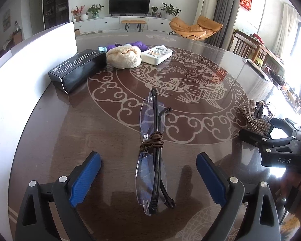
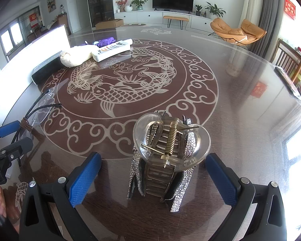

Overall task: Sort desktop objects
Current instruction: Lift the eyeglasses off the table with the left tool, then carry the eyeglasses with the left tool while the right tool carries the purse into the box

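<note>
Dark patterned tabletop [image 1: 74, 124] is carrying everything: folded glasses [image 1: 152, 156] are lying flat at 12 o'clock between the left gripper [image 1: 148, 178], whose blue pads are standing released and clear. A rhinestone hair clip [image 2: 166, 156] is sitting at 12 o'clock between the right gripper [image 2: 153, 178], jaws likewise spread, untouching.

Black box's [image 1: 78, 70] small print illegible

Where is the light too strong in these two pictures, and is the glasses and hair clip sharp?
Left wrist view: the right edge is blown out white, while the glasses are sharp. Right wrist view: glare washes the table on the right; the hair clip is sharp. Both views bend straight lines.
</note>
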Demonstrator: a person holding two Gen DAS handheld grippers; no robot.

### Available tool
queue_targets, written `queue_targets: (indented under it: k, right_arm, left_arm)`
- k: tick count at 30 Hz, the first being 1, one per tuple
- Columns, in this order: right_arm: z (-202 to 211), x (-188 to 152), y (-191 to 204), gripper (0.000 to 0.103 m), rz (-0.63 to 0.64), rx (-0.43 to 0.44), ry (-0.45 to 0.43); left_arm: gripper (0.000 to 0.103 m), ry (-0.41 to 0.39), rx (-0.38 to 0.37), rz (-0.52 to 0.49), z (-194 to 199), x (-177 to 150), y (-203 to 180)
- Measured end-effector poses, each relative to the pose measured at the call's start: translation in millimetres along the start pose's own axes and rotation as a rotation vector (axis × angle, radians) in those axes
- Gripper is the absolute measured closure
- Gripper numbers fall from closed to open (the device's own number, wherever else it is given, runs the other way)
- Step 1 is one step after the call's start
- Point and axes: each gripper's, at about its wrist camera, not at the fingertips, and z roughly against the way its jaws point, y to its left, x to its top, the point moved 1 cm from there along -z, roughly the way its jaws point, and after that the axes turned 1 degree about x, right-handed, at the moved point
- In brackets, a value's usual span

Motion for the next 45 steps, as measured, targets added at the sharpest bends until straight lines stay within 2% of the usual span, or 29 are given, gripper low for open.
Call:
queue_targets:
  k: [13, 21, 25, 27, 29, 30, 31, 32, 33, 36, 40, 41, 43, 45]
  right_arm:
    - [0, 0, 0, 0.000, 0.000, 0.000, 0.000]
    - [0, 0, 0, 0.000, 0.000, 0.000, 0.000]
    - [0, 0, 0, 0.000, 0.000, 0.000, 0.000]
    - [0, 0, 0, 0.000, 0.000, 0.000, 0.000]
    - [0, 0, 0, 0.000, 0.000, 0.000, 0.000]
    - [0, 0, 0, 0.000, 0.000, 0.000, 0.000]
    - [0, 0, 0, 0.000, 0.000, 0.000, 0.000]
    - [0, 0, 0, 0.000, 0.000, 0.000, 0.000]
    - [0, 0, 0, 0.000, 0.000, 0.000, 0.000]
    - [0, 0, 0, 0.000, -0.002, 0.002, 0.000]
    - [0, 5, -1, 0.002, 0.006, 0.040, 0.070]
    - [3, 6, -3, 0.008, -0.005, 0.056, 0.069]
    - [8, 7, -6, 0.048, 0.000, 0.010, 0.056]
    - [10, 8, -9, 0.048, -0.019, 0.042, 0.065]
  left_arm:
    - [0.005, 0.007, 0.013, -0.018, -3, 0, 0]
    - [0.005, -0.043, -0.095, 0.112, 6, 0, 22]
    - [0.005, -0.037, -0.100, 0.096, 3, 2, 18]
    - [0.006, -0.023, -0.105, 0.057, -1, 6, 12]
    - [0.025, -0.018, -0.078, -0.010, -5, 12, 2]
    - [0.040, -0.013, -0.045, -0.054, -8, 14, -4]
    - [0.059, -0.011, -0.022, -0.097, -10, 17, -10]
    - [0.068, -0.010, -0.011, -0.130, -12, 18, -14]
    - [0.083, -0.008, -0.013, -0.149, -12, 19, -17]
    - [0.091, 0.007, -0.078, -0.108, -6, 16, -11]
    - [0.091, -0.002, -0.080, -0.087, 4, 3, -5]
    - [0.092, -0.004, -0.082, -0.075, 7, 2, -3]
    - [0.092, -0.020, -0.099, -0.040, 15, 2, 2]
    - [0.092, -0.050, -0.111, -0.011, 27, 2, 7]
